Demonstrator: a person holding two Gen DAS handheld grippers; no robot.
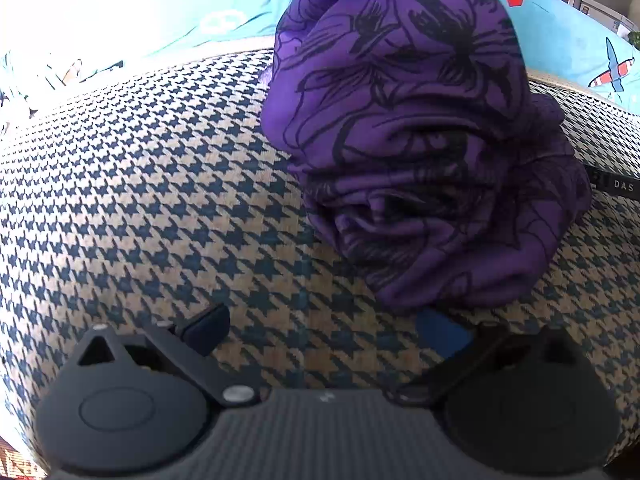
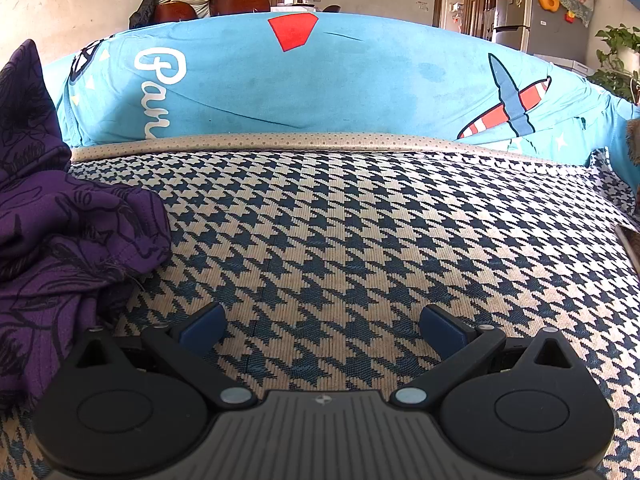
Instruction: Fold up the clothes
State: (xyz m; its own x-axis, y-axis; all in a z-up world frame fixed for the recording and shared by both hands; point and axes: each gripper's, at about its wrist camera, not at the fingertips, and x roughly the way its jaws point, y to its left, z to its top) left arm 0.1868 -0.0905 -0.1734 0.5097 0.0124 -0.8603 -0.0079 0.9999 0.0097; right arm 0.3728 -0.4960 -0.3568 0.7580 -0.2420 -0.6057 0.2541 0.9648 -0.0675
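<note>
White script "Pan" on the blue cushion (image 2: 248, 80); "DAS" on a black tag (image 1: 618, 186).

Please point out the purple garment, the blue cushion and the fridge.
purple garment (image 1: 400, 120), left wrist view, crumpled middle.
blue cushion (image 2: 360, 80), right wrist view, front face.
fridge (image 2: 548, 16), right wrist view, door.

both cameras sit low over the houndstooth seat cover (image 2: 360, 240), each looking forward along its own fingers toward the blue backrest (image 2: 320, 88). the left view hangs very close to the crumpled purple garment (image 1: 420, 140), which fills its upper right. the right view sits beside it, catching the same garment (image 2: 60, 220) at its left edge, with the room's doorways beyond.
</note>
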